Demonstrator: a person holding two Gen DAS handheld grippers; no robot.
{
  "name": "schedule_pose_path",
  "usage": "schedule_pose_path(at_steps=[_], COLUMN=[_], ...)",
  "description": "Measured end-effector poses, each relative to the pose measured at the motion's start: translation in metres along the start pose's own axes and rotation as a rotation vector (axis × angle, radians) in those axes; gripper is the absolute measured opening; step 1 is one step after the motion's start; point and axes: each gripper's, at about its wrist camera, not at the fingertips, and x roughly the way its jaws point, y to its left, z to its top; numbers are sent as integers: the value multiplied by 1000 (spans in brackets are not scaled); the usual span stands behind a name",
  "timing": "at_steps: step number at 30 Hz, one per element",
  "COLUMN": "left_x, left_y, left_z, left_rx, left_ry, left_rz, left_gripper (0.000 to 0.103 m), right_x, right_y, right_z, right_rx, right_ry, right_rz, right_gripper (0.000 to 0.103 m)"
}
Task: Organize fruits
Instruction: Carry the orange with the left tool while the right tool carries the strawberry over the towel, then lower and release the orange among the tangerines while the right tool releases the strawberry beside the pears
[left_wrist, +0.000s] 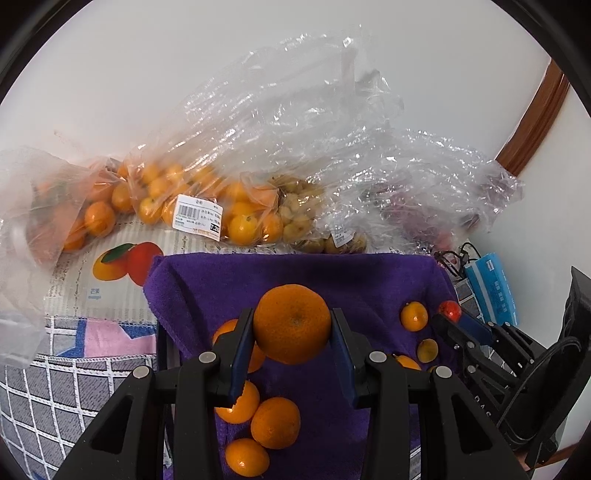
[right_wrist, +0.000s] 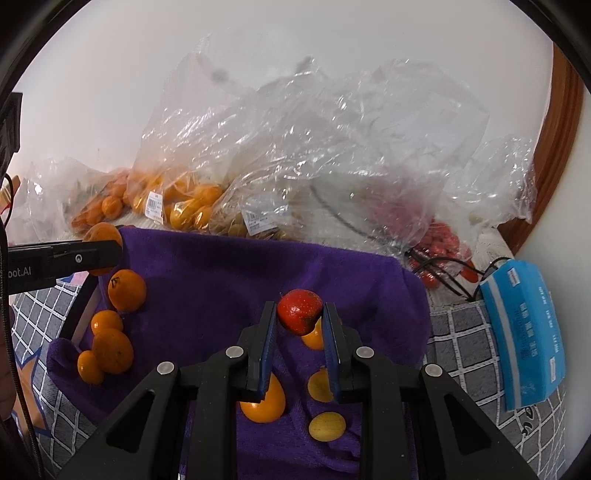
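My left gripper (left_wrist: 292, 325) is shut on a large orange mandarin (left_wrist: 291, 323) and holds it above the purple towel (left_wrist: 332, 273). Several mandarins (left_wrist: 275, 422) lie on the towel below it. My right gripper (right_wrist: 299, 317) is shut on a red strawberry (right_wrist: 298, 310) above the same towel (right_wrist: 221, 280). Small yellow-orange kumquats (right_wrist: 327, 426) lie under it. A cluster of mandarins (right_wrist: 112, 349) sits at the towel's left. The left gripper (right_wrist: 99, 254) with its mandarin (right_wrist: 101, 232) shows at the left of the right wrist view, and the right gripper (left_wrist: 448, 317) at the right of the left wrist view.
Clear plastic bags of oranges (left_wrist: 184, 199), brownish fruit (left_wrist: 299, 210) and red fruit (right_wrist: 439, 243) lie along the wall behind the towel. A blue tissue pack (right_wrist: 524, 339) lies at the right on the checked cloth (right_wrist: 461, 332). A printed fruit sheet (left_wrist: 107, 269) lies at the left.
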Motion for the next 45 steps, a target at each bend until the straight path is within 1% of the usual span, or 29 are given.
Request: schedule_pose_path(at_steps=[12, 15, 17, 29, 33, 45], left_x=[25, 32, 34, 53, 54, 54], left_y=[-12, -11, -10, -11, -13, -15], left_z=[-4, -5, -5, -10, -11, -14], left_rx=[29, 26, 28, 46, 56, 79], left_ry=[47, 59, 64, 99, 97, 87], left_rz=[-8, -13, -11, 0, 6, 21], left_gripper=[38, 38, 38, 38, 38, 39], right_x=[23, 26, 29, 38, 40, 45], right_y=[1, 1, 0, -2, -5, -6], right_z=[-8, -11, -12, -15, -16, -18], right_rx=[10, 12, 20, 26, 45, 55], right_ry=[57, 65, 73, 100, 112, 134], right_rz=[45, 47, 64, 74, 103, 117], right_gripper=[24, 24, 24, 24, 24, 24])
